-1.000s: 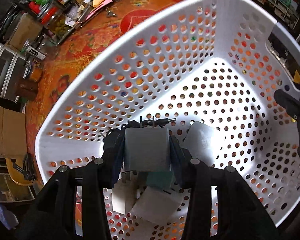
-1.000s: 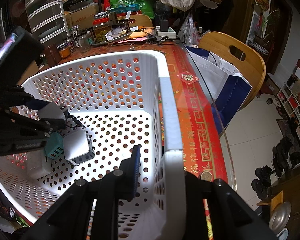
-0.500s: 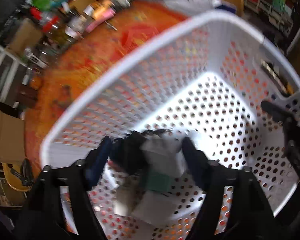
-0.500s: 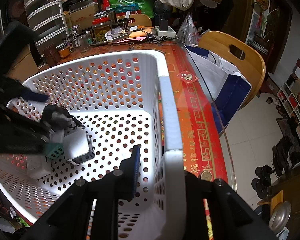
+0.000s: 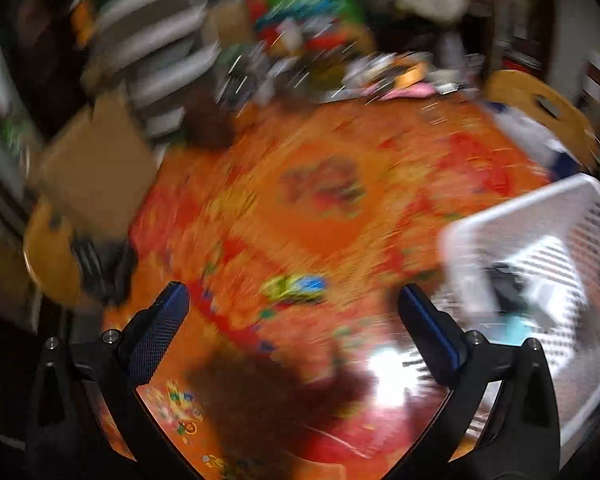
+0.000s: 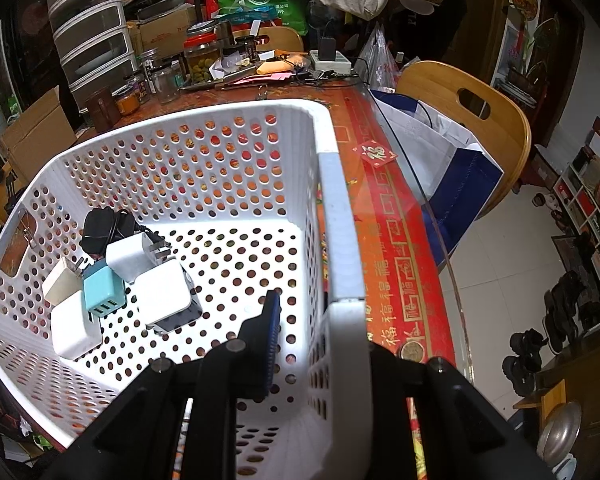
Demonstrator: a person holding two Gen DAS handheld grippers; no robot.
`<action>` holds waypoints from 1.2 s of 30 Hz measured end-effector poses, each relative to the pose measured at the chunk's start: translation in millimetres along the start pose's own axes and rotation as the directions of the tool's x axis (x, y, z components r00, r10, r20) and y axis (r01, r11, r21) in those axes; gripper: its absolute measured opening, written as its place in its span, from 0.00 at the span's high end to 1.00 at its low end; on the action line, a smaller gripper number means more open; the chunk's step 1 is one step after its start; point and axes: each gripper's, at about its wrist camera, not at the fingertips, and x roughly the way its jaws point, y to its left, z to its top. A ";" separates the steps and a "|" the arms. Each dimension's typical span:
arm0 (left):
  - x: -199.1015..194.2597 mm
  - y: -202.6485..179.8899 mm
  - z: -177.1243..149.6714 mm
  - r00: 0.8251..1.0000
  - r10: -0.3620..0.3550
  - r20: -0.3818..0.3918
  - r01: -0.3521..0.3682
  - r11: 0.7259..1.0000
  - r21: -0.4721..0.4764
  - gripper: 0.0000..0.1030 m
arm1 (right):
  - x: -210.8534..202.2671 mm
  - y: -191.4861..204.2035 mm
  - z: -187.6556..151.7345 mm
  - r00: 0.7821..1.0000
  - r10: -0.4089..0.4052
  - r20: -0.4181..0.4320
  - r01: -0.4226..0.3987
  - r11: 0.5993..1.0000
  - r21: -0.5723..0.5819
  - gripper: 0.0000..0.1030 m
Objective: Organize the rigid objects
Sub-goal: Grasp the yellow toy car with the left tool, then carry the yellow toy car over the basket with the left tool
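The right tool (image 6: 324,344) is clamping the near right wall of the white basket (image 6: 228,128). Chargers (image 6: 112,280) are lying piled in its left part. The left tool (image 5: 292,308), fingers spread and empty, is hovering over the blurred orange table (image 5: 320,200).

My left claw (image 5: 294,304) is matte black — two angled arms with silver screw heads, each finger tipped by a blue, finely textured pad (image 5: 160,328). My right claw (image 6: 312,320) looks alike — black frame, silver screws, one blue pad (image 6: 273,332) visible.
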 end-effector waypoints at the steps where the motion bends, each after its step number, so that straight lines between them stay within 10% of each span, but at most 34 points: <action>1: 18.4 12.7 -3.9 1.000 0.000 -0.030 -0.001 0.999 -0.032 0.00 | -0.1 0.0 0.1 1.000 -0.001 -0.001 0.001 1.000 -0.002 0.81; 5: 87.2 35.5 -17.0 0.987 -0.084 -0.137 0.069 0.992 -0.110 0.00 | -0.1 -0.3 1.1 1.000 -0.002 -0.003 0.002 1.000 0.001 0.81; 16: 134.8 2.4 -13.9 0.985 -0.102 -0.138 0.091 0.992 -0.086 0.00 | 1.8 -0.2 3.2 1.000 -0.005 -0.010 0.005 1.000 -0.003 0.81; 22: 142.8 -5.7 -15.7 0.985 -0.101 -0.137 0.091 0.993 -0.075 0.18 | 1.3 -1.0 2.9 1.000 -0.006 -0.007 0.006 1.000 -0.001 0.81; 24: 138.7 -6.9 -16.3 0.985 -0.125 -0.122 0.116 0.990 -0.077 0.37 | 1.4 -0.8 2.9 1.000 -0.007 -0.009 0.007 1.000 -0.003 0.81; 36: 77.0 -25.2 -27.4 0.987 0.067 0.149 -0.067 0.998 -0.007 0.37 | -0.2 -4.3 3.8 1.000 -0.015 -0.012 0.015 1.000 0.003 0.81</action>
